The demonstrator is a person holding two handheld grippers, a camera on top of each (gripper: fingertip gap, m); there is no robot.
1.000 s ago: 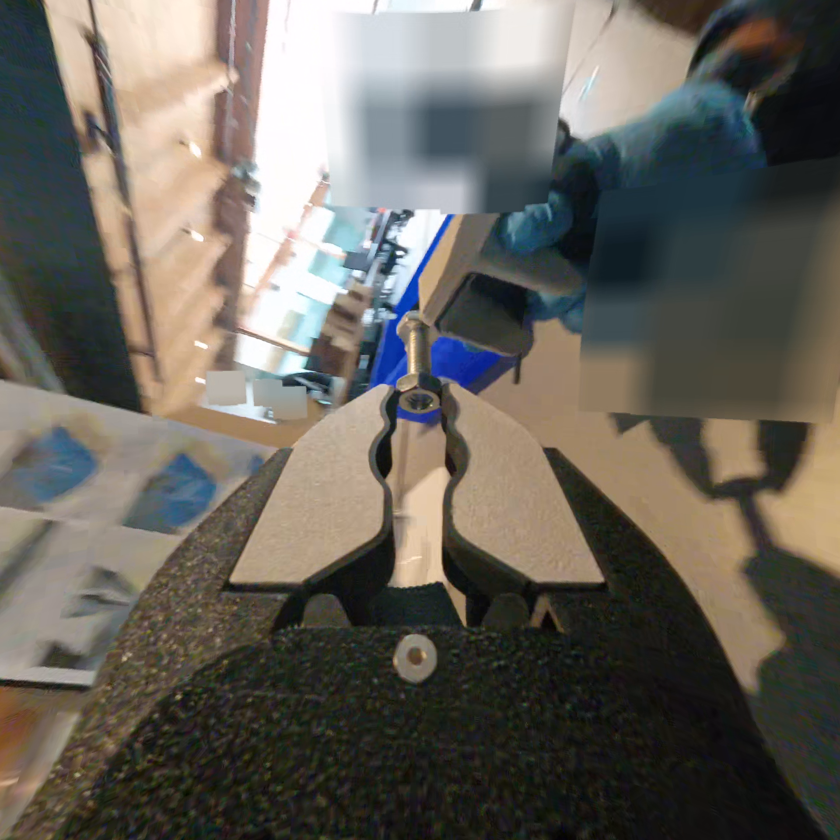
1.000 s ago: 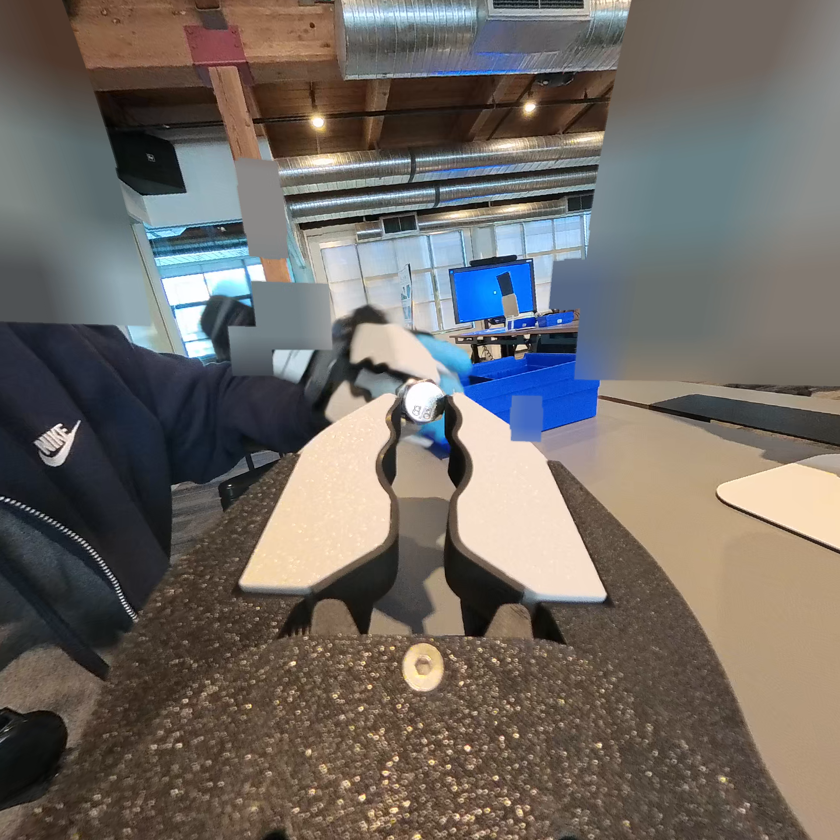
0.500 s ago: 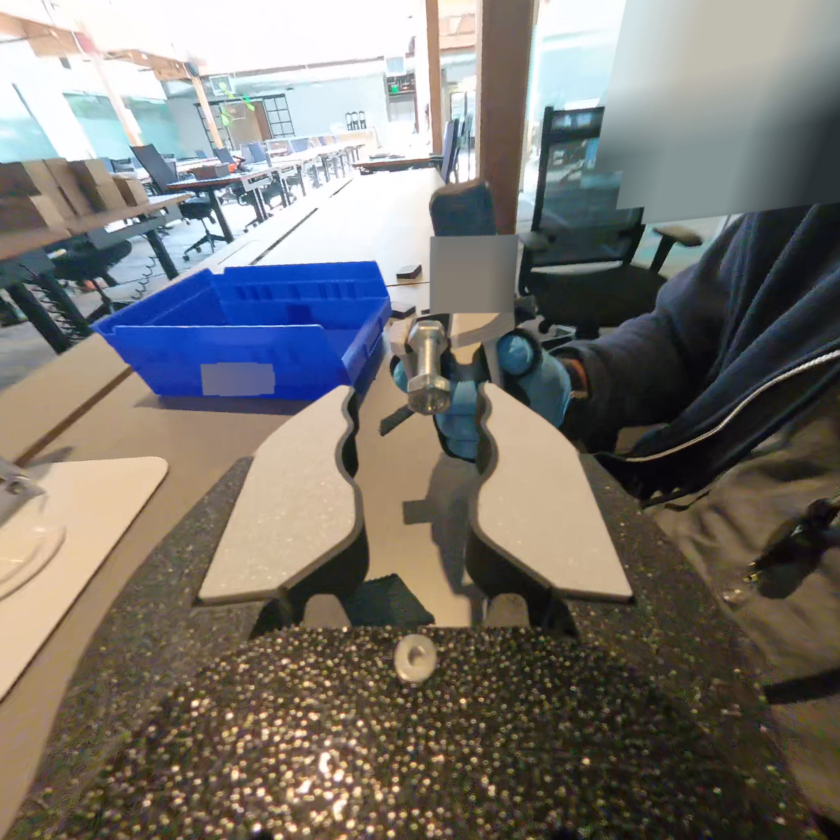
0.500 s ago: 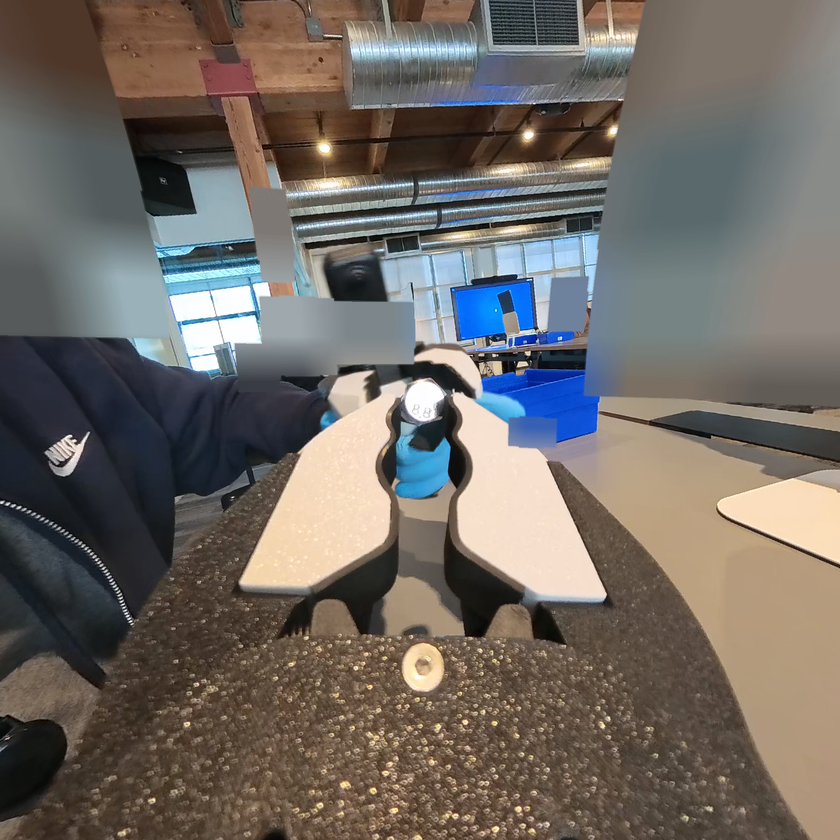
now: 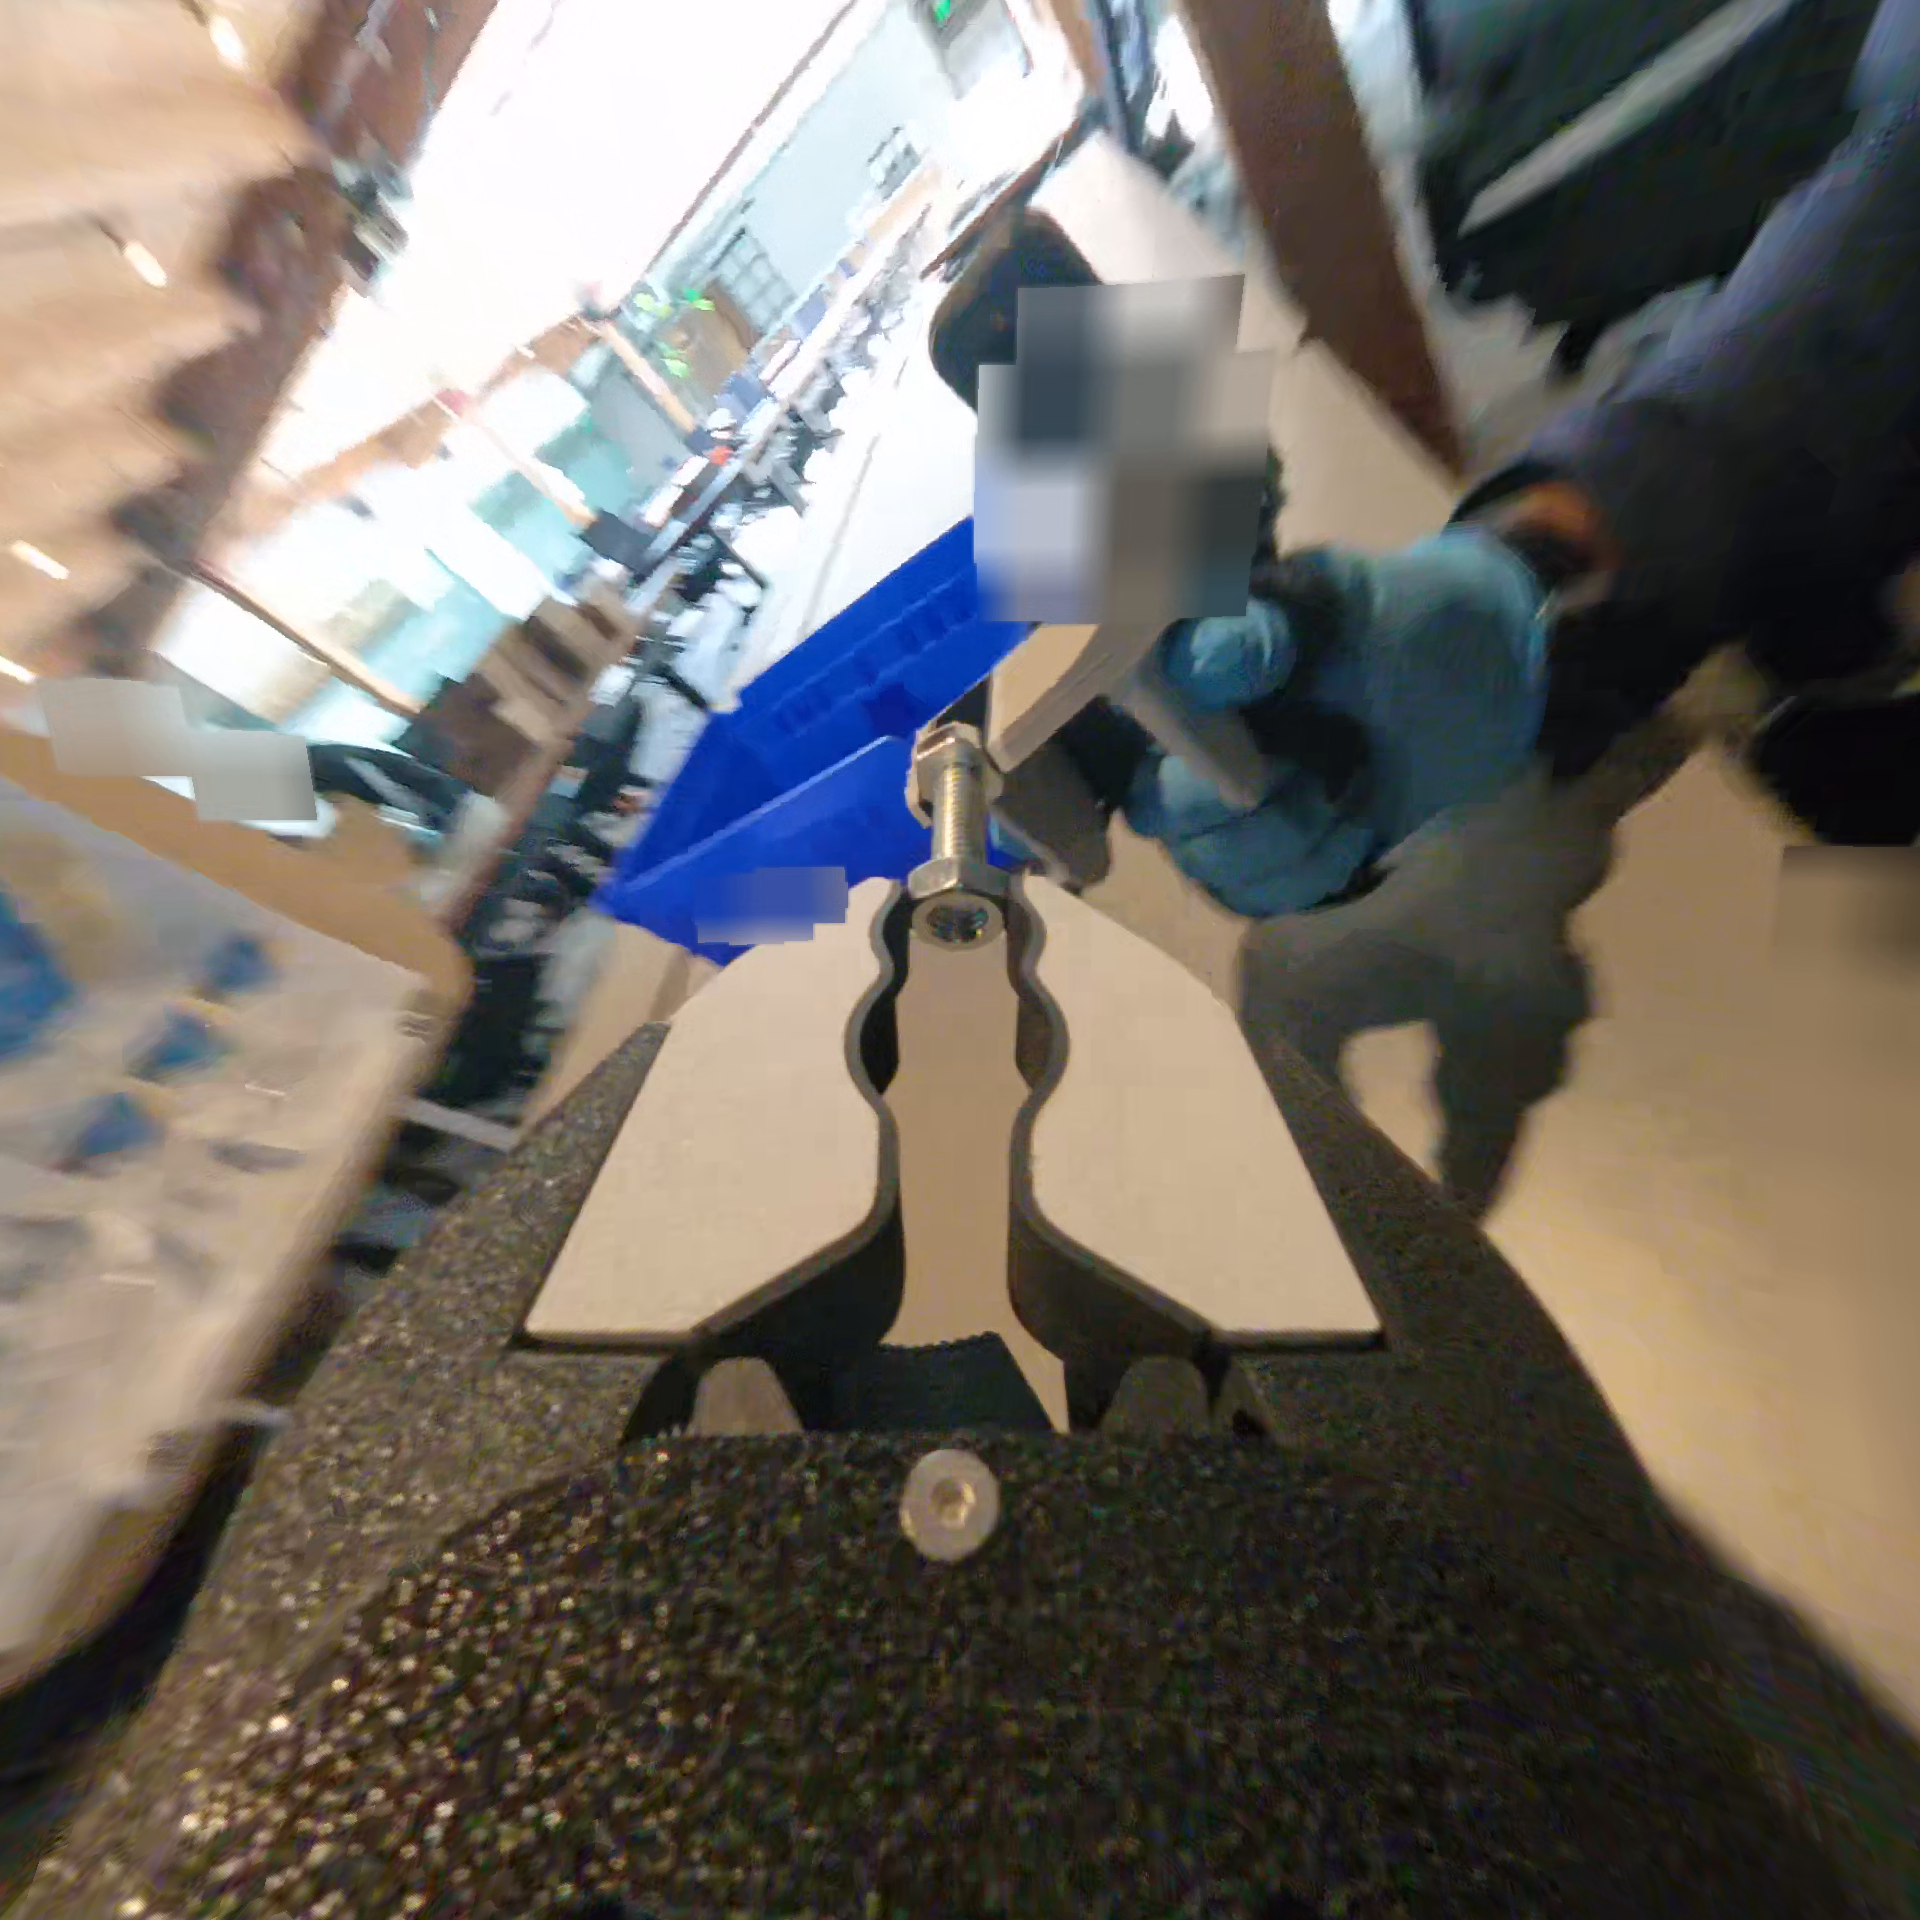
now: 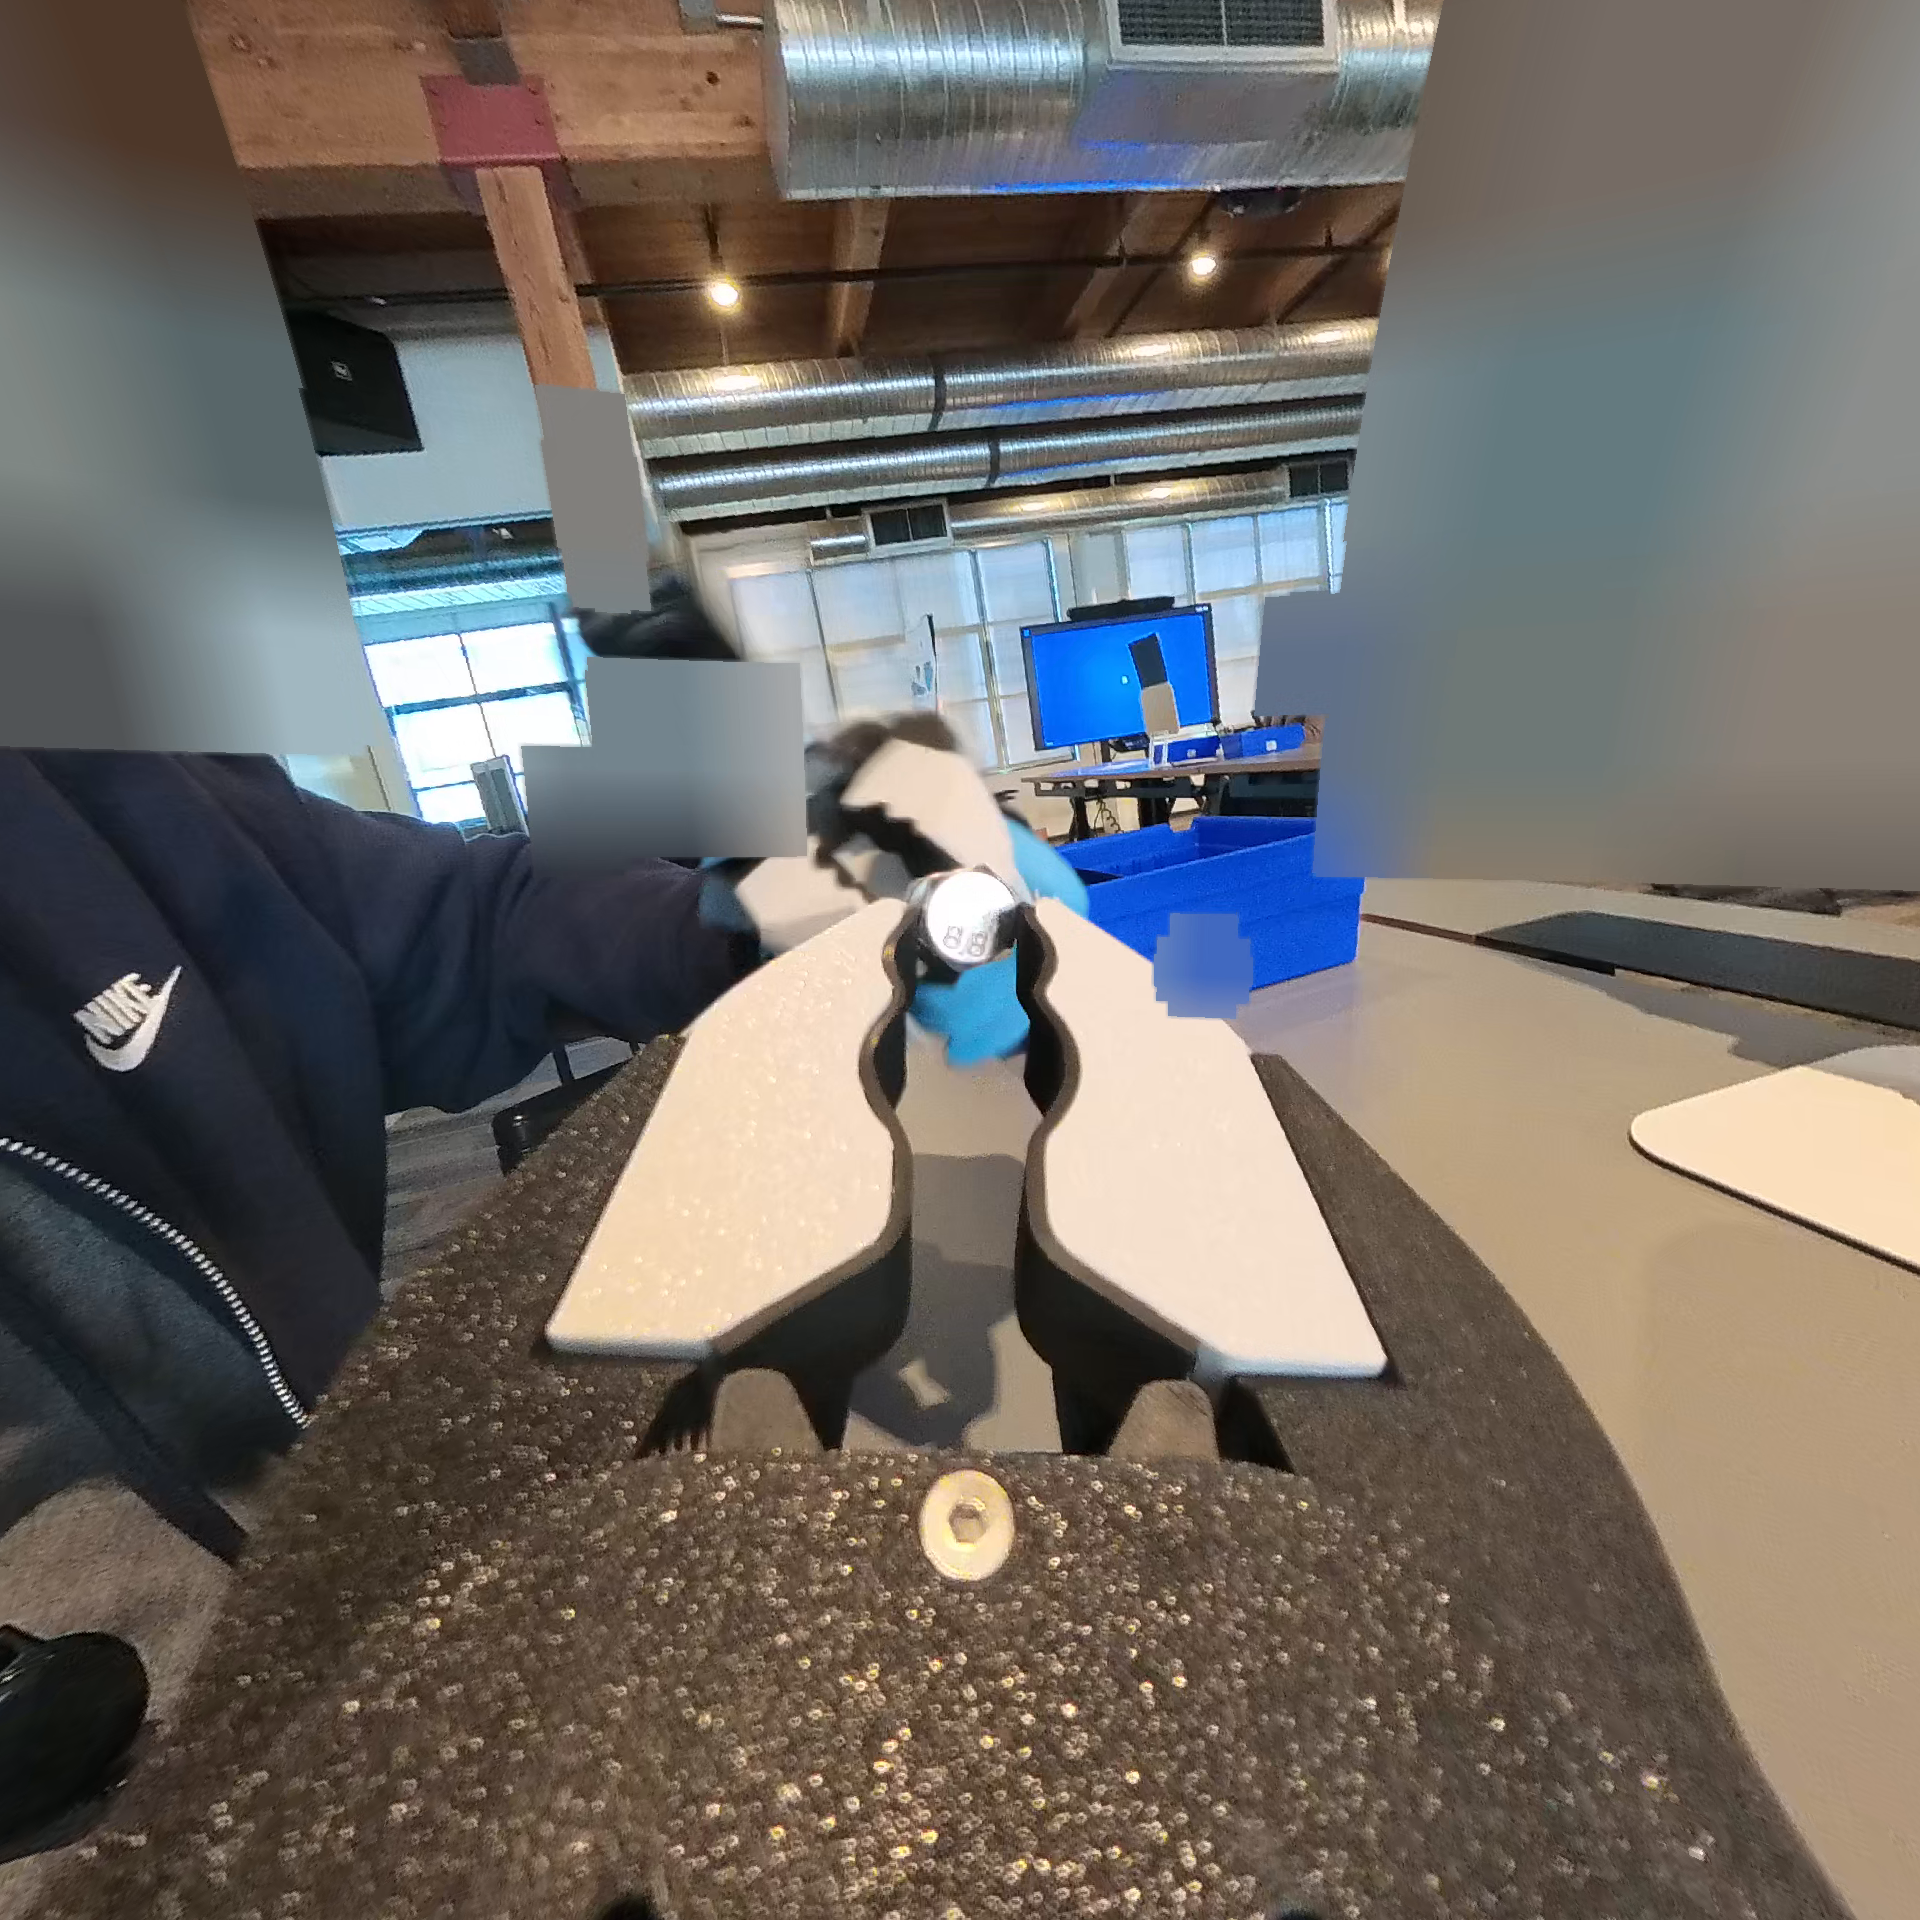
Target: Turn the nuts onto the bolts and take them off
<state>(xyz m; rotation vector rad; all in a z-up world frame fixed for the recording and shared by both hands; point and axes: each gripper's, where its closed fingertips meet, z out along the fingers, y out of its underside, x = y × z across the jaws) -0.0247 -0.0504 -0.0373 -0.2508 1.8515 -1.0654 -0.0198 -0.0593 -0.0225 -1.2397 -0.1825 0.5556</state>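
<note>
Our left tool [image 5: 956,914] has its fingers closed on the nut [image 5: 958,902], pinched at the very tips, with the bolt [image 5: 952,792] running away from the nut toward the right tool [image 5: 1039,790], which shows farther off in the left wrist view. From the right wrist view, our right tool [image 6: 966,935] is clamped on the bolt's round head [image 6: 966,928], which faces the camera between the tips. So the bolt and nut hang in the air between our two tools, above the grey table [image 6: 1475,1060].

Behind the bolt sits a blue bin [image 6: 1205,883] on the table, close past the left tool's tips in the left wrist view. A blue-gloved hand [image 5: 1340,727] and a dark jacket sleeve [image 6: 395,935] crowd the space just beyond each tool and hide part of the other tool. To the right on the table lie a white pad [image 6: 1808,1153] and a black mat [image 6: 1704,961], well apart from the bolt. The left wrist view is tilted and blurred at its edges.
</note>
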